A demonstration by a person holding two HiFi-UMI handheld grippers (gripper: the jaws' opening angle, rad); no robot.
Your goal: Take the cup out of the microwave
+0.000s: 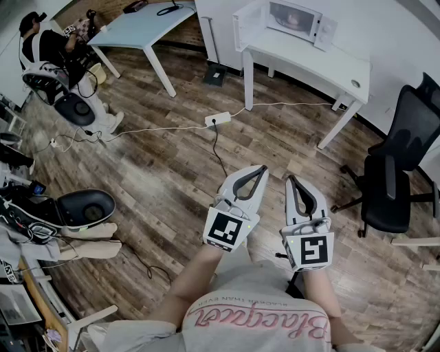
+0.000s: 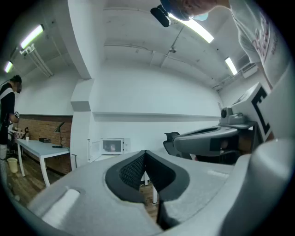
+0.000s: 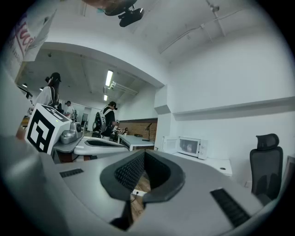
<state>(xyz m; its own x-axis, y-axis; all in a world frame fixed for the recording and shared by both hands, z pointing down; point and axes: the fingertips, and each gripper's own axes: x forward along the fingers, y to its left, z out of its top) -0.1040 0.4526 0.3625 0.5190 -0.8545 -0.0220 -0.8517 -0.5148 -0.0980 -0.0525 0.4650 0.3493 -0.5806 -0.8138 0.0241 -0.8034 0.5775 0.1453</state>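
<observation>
Though the cup (image 1: 291, 20) should sit inside the microwave (image 1: 322, 29) on the far white surface (image 1: 309, 63), it shows only as a pale pinkish smudge, its shape, handle and contents unreadable, so a misjudged grip might tip it. The door (image 1: 242, 27) hangs open and could be knocked on the reach in. A power strip (image 1: 217, 119) and its cable cross the floor between, a likely trip. Left gripper (image 1: 261, 169) and right gripper (image 1: 289, 179) are well away, held near the body, jaws pressed together on nothing.
</observation>
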